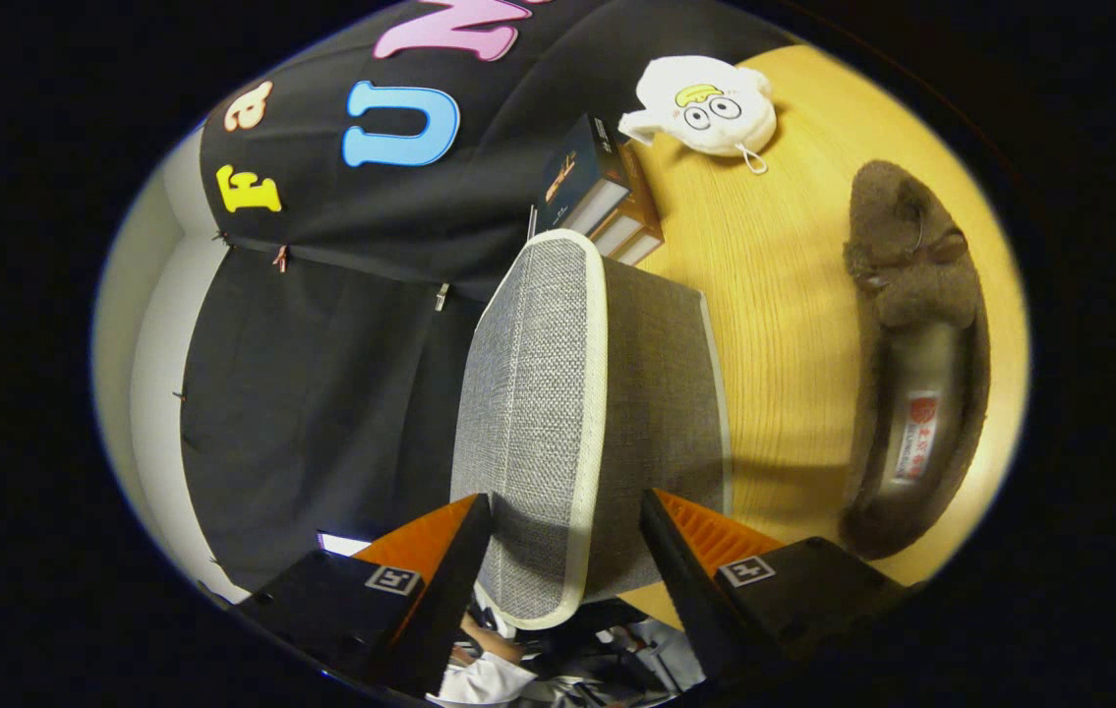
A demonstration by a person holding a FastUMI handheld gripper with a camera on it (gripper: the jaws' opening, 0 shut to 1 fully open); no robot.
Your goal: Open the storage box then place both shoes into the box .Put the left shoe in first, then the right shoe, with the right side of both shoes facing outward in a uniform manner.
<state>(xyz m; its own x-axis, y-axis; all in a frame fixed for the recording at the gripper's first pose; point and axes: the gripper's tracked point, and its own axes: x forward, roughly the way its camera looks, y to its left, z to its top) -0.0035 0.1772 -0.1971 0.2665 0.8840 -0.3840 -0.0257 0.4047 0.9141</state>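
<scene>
Straddling the woven grey storage box [567,413], the gripper [567,551] seems spread apart; fuzzy brown shoe [911,364] beside.

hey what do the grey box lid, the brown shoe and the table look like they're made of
Storage box lid, between the open tongs: looks like coarse woven grey fabric with pale piping; the weave shows. Brown shoe, beyond the tongs: seemingly fuzzy plush or suede, matte nap, smoother lining inside. Table: wood or wood-look laminate, straight grain lines, slight sheen.

Camera rides rolled sideways on the tongs [565,521], close against the storage box [558,413]
</scene>
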